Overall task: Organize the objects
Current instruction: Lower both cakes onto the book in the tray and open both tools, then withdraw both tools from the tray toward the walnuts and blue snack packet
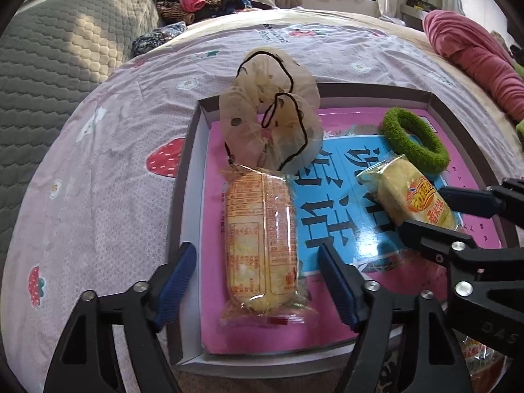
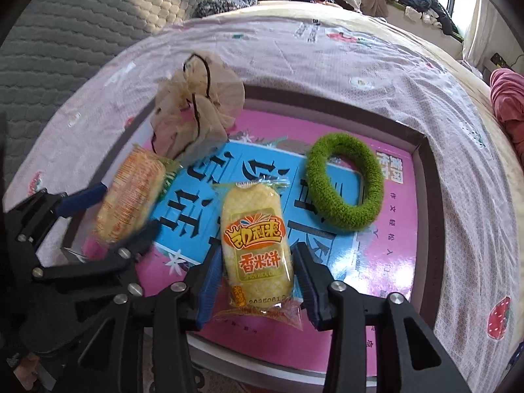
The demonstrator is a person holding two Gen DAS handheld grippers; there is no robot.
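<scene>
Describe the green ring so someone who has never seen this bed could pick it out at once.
On the floral bedspread sits a shallow box tray lined with a pink and blue printed sheet. The green ring lies flat in its far right part, beyond the yellow snack packet. It is the only fuzzy, grass-green loop; the other hair tie is sheer beige.

Tray (image 1: 425, 96) on the bed (image 1: 98, 150), four things in it.
I see two snack packs (image 1: 260, 239) (image 2: 255, 245) side by side in front, sheer scrunchie (image 1: 271, 124) behind the left, fuzzy ring (image 2: 347, 183) behind the right.
</scene>
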